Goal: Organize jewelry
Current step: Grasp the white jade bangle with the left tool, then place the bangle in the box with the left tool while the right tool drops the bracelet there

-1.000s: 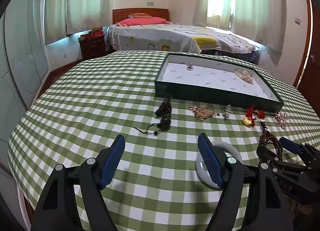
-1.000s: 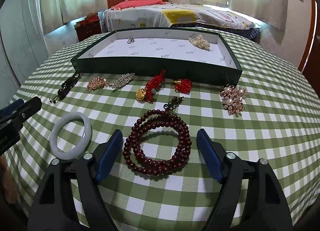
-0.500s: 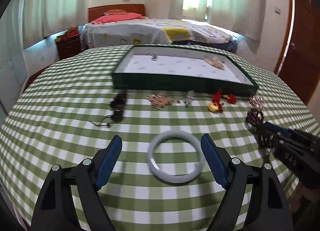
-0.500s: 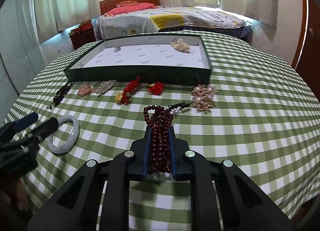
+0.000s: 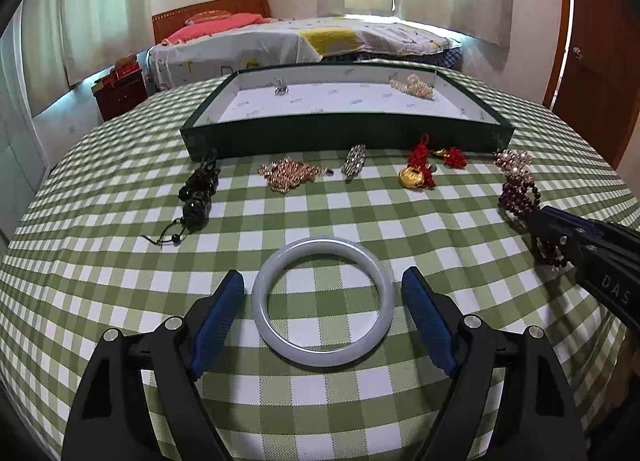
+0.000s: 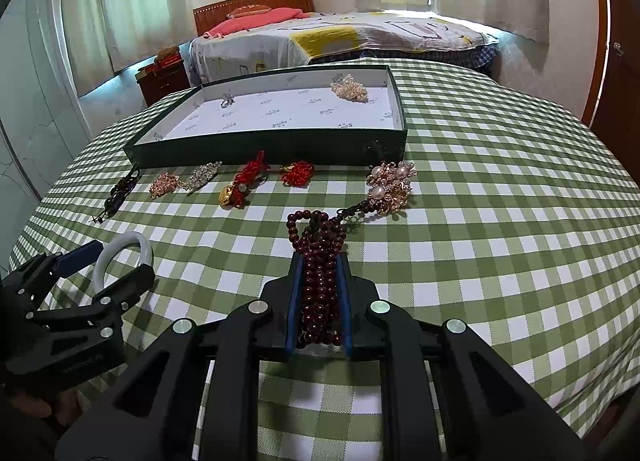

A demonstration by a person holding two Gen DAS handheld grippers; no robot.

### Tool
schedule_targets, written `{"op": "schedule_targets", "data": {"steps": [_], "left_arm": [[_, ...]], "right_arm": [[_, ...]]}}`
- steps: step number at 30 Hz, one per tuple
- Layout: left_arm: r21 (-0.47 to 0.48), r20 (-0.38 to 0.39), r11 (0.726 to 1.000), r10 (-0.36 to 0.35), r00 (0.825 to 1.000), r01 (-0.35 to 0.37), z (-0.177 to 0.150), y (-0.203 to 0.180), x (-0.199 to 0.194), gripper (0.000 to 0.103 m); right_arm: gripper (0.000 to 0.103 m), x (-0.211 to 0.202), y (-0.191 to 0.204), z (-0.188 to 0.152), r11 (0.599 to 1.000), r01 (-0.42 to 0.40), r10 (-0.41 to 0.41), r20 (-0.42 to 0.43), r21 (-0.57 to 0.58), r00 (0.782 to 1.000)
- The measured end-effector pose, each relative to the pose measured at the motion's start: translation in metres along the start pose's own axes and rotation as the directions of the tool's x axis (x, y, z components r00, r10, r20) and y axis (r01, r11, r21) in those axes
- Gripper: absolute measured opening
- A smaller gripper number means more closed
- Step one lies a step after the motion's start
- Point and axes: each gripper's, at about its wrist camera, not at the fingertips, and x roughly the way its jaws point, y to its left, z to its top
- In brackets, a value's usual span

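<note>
The right tongs (image 6: 319, 293) are clamped on the beads (image 6: 320, 261), the left tongs (image 5: 322, 317) wide apart around the bangle (image 5: 322, 301) on the table (image 5: 120, 261); a loose loop could snag the brooch (image 6: 390, 185)

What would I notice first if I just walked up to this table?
Probably the right gripper, squeezed shut on a bunch of dark red beads near the table's front. Beside it, the left gripper stands open around a pale white bangle lying flat on the green checked cloth. Behind them, sparkly pieces line up before a dark green tray.
</note>
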Motion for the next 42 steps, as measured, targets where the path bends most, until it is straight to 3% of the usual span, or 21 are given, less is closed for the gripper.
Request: {"op": "schedule_targets", "data": {"steps": [7,9,17,30,42], "left_arm": [[-0.003,0.007,1.0,0.005,1.0,-0.005,0.0,0.004,-0.001,0.077],[-0.001,0.014,1.0,0.002,1.0,-0.002,0.0,0.004,-0.003,0.068],[0.004,0.022,1.0,0.006,1.0,-0.006,0.0,0.002,-0.004,0.068],[0.037,0.146,0.998,0.042,0.988,-0.048,0.018,0.001,-0.032,0.068],[0.023,0.221,0.999,0.031,0.975,-0.037,0.067,0.004,-0.04,0.068]], "right_arm": [[0.016,0.0,0.001,0.0,1.0,0.001,-0.001,-0.001,-0.003,1.0],[0.016,0.0,0.001,0.0,1.0,0.0,0.0,0.001,-0.003,1.0],[0.016,-0.005,0.007,0.001,1.0,-0.004,0.004,0.028,-0.02,1.0],[0.016,-0.023,0.01,0.01,0.999,-0.027,0.029,0.09,-0.026,0.995],[0.016,-0.034,0.012,0.061,0.998,-0.069,0.068,0.174,-0.005,0.982]]}}
